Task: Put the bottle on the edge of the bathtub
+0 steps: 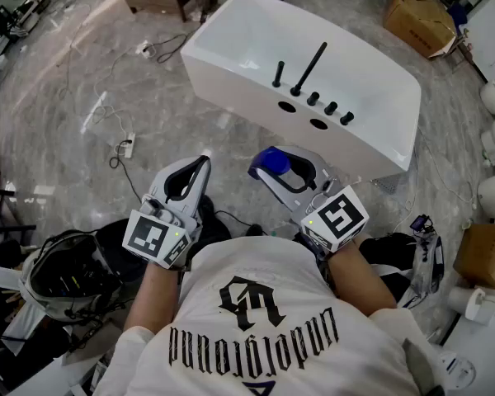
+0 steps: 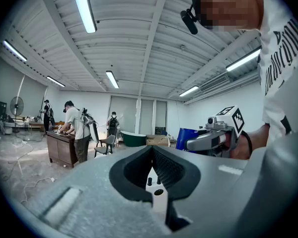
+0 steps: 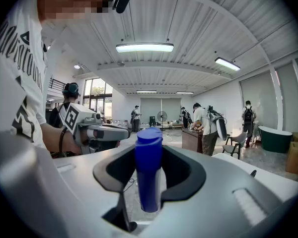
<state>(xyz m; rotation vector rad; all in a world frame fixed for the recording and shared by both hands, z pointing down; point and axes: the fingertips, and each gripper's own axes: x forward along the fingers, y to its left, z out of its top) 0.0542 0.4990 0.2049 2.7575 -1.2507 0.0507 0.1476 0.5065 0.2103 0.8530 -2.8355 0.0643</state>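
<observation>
A bottle with a blue cap [image 1: 274,160] stands between the jaws of my right gripper [image 1: 264,173], which is shut on it. In the right gripper view the blue bottle [image 3: 148,167] fills the gap between the black pads. The white bathtub [image 1: 231,64] lies just ahead on the floor, its near rim carrying black tap fittings [image 1: 309,68]. The bottle hangs a little short of that rim. My left gripper [image 1: 204,162] is held beside the right one, jaws shut with nothing in them; in its own view the tips [image 2: 152,150] meet.
Cables and a power strip [image 1: 128,145] lie on the floor left of the tub. Cardboard boxes [image 1: 417,19] stand behind it. A helmet-like pack [image 1: 66,275] sits at lower left. Several people stand at a wooden desk [image 2: 59,148] in the background.
</observation>
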